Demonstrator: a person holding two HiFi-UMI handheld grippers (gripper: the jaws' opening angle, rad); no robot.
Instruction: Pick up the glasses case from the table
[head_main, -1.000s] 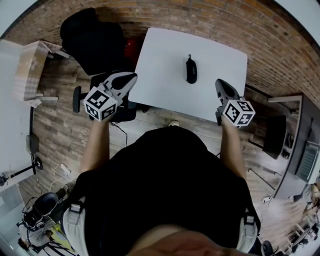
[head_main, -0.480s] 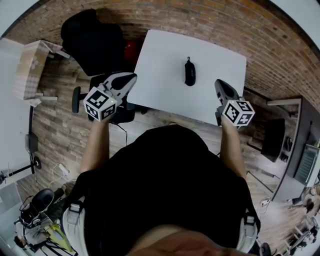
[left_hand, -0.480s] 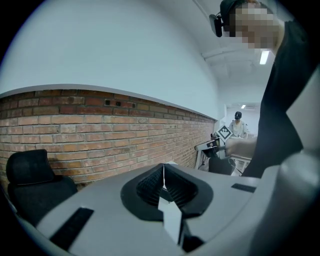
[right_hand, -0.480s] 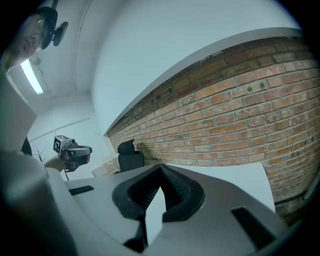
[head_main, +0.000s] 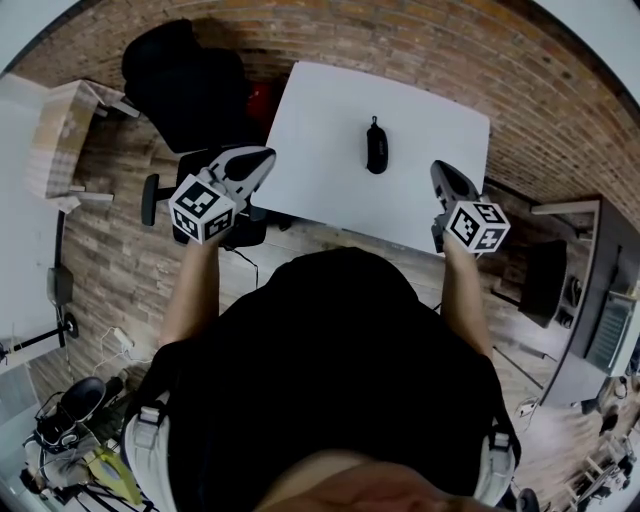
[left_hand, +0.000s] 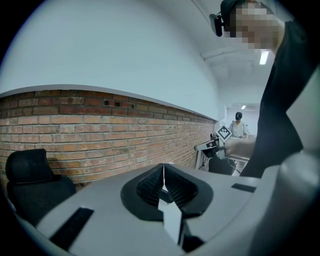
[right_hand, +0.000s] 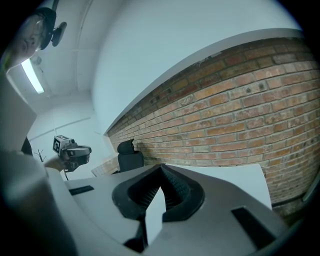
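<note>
Two hand-held grippers hung in the air at either side of a white rectangular table (head_main: 320, 130). The left gripper (head_main: 264, 154), a grey two-jaw tool, sat by the table's left edge. In the left gripper view its black ribbed pads (left_hand: 150, 186) met along a thin seam, pressed together with nothing between them. The right gripper (head_main: 441, 168), of the same make, sat over the table's near right part. Its own view showed its black ribbed pads (right_hand: 176, 192) likewise pressed together on nothing.

The black oblong zipped glasses case (head_main: 376, 147) lay flat near the middle of the table, slightly toward the far side. Its length ran from near to far, and a small pull tab showed at its far end. It was well apart from both grippers, somewhat closer to the right one.

The only print that could be made out was the black-and-white square patterns on the two white marker cubes (head_main: 203, 208), one at the back of each gripper. They carried shapes rather than readable letters.

A black padded office chair (head_main: 185, 85) stood off the table's far left corner, with something red (head_main: 262, 97) just beside it. A red brick wall (head_main: 420, 35) ran along the far side, and grey-brown wooden planks (head_main: 110, 250) covered the floor. A pale cardboard box (head_main: 60, 135) sat at the far left.
</note>
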